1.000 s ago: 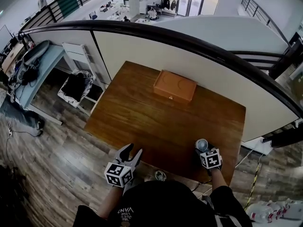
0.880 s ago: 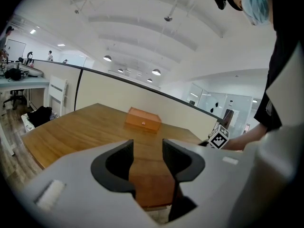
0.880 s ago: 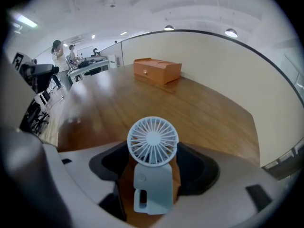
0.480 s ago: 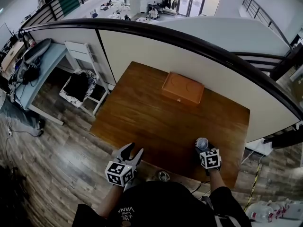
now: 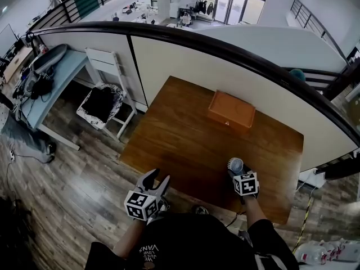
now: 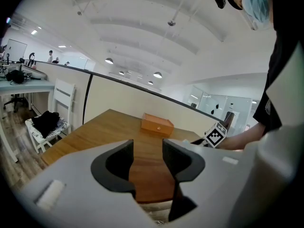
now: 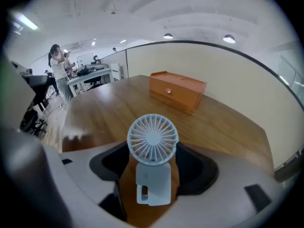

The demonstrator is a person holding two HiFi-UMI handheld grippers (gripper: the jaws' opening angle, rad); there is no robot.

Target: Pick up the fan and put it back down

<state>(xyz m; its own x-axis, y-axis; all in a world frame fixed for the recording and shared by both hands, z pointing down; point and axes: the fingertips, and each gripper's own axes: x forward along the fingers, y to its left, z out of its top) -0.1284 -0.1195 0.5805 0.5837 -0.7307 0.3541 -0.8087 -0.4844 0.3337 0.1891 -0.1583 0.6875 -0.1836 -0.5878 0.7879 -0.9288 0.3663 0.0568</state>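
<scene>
Clamping the fan [image 7: 153, 141] upright in the right gripper [image 7: 153, 169] over the table [image 5: 185, 134]; holding the left gripper [image 6: 148, 151] (jaws apart, empty).

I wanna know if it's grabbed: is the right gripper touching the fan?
Touching. The right gripper view shows the fan pinched between the jaws of the right gripper.

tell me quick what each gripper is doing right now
Left gripper: open, nothing between its jaws.
Right gripper: closed on the fan, holding it by its handle.
</scene>
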